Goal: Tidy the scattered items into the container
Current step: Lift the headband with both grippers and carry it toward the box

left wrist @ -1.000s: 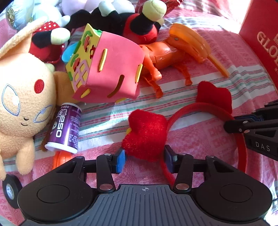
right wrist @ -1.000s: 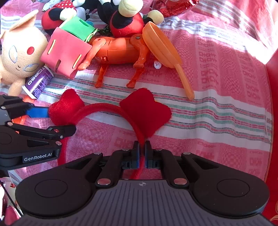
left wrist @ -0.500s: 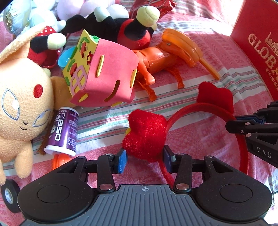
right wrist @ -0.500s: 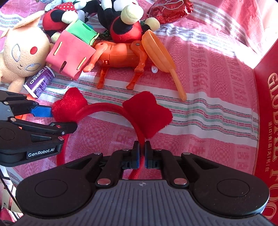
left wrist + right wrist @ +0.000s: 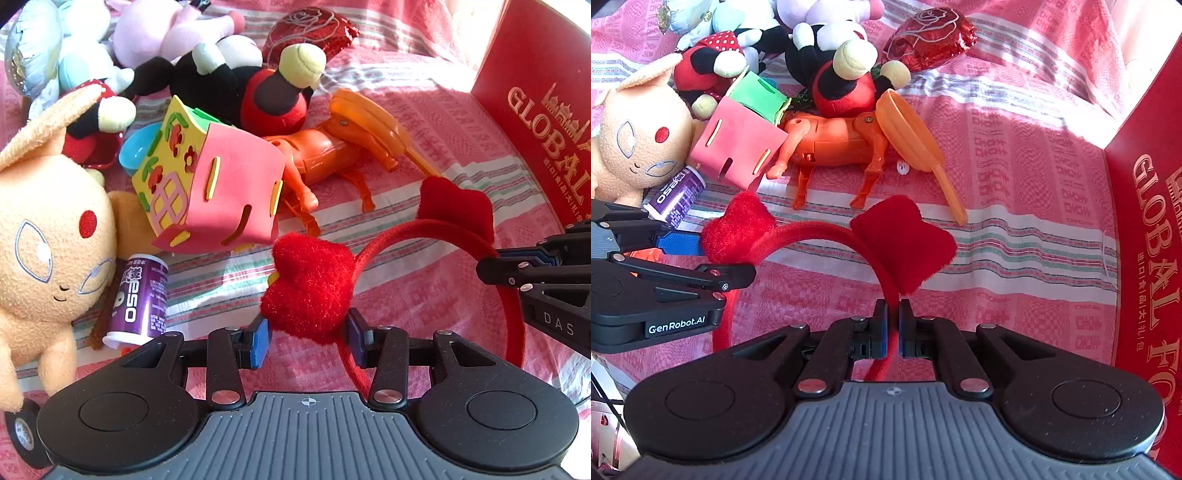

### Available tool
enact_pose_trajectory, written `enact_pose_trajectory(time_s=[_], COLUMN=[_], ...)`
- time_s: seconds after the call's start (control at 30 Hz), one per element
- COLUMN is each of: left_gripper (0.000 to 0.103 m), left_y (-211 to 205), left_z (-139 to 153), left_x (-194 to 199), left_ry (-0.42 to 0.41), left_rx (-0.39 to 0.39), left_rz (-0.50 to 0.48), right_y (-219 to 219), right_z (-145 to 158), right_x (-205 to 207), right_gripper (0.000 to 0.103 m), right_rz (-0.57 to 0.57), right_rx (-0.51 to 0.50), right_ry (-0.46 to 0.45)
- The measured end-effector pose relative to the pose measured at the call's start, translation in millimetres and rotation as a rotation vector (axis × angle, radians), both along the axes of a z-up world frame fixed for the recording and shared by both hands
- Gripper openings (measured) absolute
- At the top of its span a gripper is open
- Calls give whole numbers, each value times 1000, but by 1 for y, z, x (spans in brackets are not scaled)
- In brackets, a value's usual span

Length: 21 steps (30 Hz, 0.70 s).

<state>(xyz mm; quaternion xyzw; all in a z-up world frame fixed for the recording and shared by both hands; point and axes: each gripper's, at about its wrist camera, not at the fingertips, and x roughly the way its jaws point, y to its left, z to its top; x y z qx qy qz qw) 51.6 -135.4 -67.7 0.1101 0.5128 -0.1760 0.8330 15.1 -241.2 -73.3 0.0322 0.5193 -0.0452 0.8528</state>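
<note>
Clearly the tidying is at an early stage: the red plush headband with two fuzzy heart-shaped ears [image 5: 827,236] is the one item in hand, held between both grippers at the centre of each frame and seemingly lifted off the pink woven striped cloth [image 5: 1015,155]. The right gripper [image 5: 892,325] has its fingers pinched narrow on the thin velvety band, just below the flat right heart. The left gripper [image 5: 306,336] has its blue-padded fingers fairly wide, pressed to either side of the fluffy left heart.

Everything else is left to do, I judge. Scattered across the upper half of both views lie a glossy orange hard-plastic toy horse [image 5: 831,144], an orange plastic scoop [image 5: 908,125], a pink foam craft house [image 5: 207,195], a purple cylindrical can [image 5: 142,299], a cream plush cat [image 5: 48,240], a black-and-red mouse plush [image 5: 842,81] and a crinkly red foil rose balloon [image 5: 931,33]. The red cardboard box with gold lettering [image 5: 1152,236] (presumably the container) stands at the right edge, its inside out of view.
</note>
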Motion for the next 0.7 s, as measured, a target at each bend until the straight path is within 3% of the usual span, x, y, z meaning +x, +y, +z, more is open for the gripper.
enact_pose_trajectory(time_s=[0.37, 0.7], left_gripper=[44, 44], left_y=[4, 3], left_z=[7, 48], left_x=[-2, 0], left_ry=[-18, -101], left_rx=[-80, -151], left_rz=[-16, 49], right_y=[0, -9], right_z=[12, 54], right_x=[-7, 0], right_gripper=[6, 6], right_rz=[-48, 0], right_rx=[-44, -74], right_ry=[-18, -109])
